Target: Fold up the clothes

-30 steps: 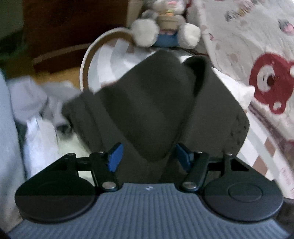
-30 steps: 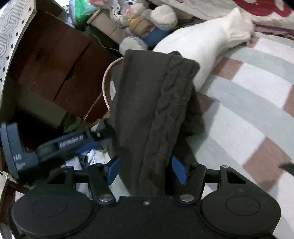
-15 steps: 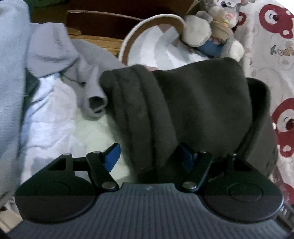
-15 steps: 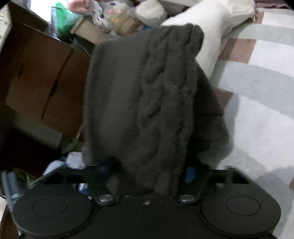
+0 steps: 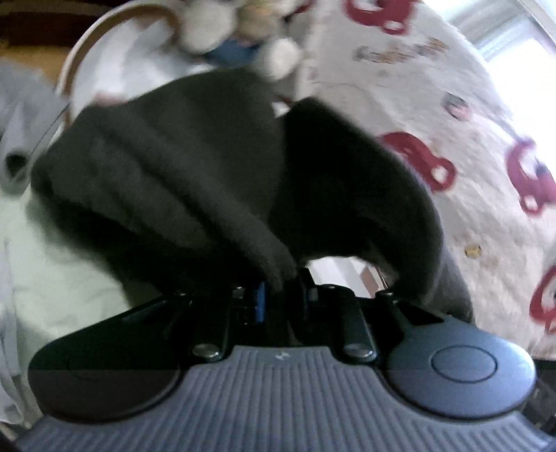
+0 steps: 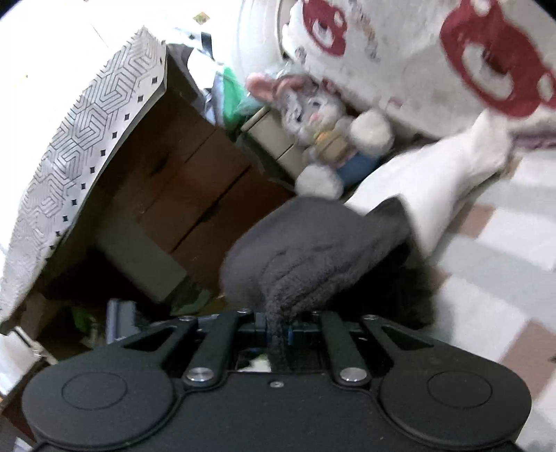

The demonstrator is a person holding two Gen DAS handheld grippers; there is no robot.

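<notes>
A dark brown-grey cable-knit garment (image 5: 215, 167) hangs bunched in front of both cameras. My left gripper (image 5: 278, 288) is shut on a fold of it, the cloth draping up and away over the fingers. In the right wrist view the same knit garment (image 6: 312, 250) rises in a hump, and my right gripper (image 6: 276, 327) is shut on a thick cabled edge of it. The garment is lifted off the striped bed cover (image 6: 504, 264). The fingertips of both grippers are hidden by cloth.
A grey plush rabbit (image 6: 326, 132) sits at the bed's edge, also in the left wrist view (image 5: 239, 31). A white duvet with red bear prints (image 5: 451, 139) lies to the right. A white garment (image 6: 444, 184), pale clothes (image 5: 41, 264) and cardboard boxes (image 6: 194, 187) lie around.
Both grippers have closed from open onto the dark garment. Both have swung, with the garment gathered and lifted; the views now show more of the duvet and the boxes.
</notes>
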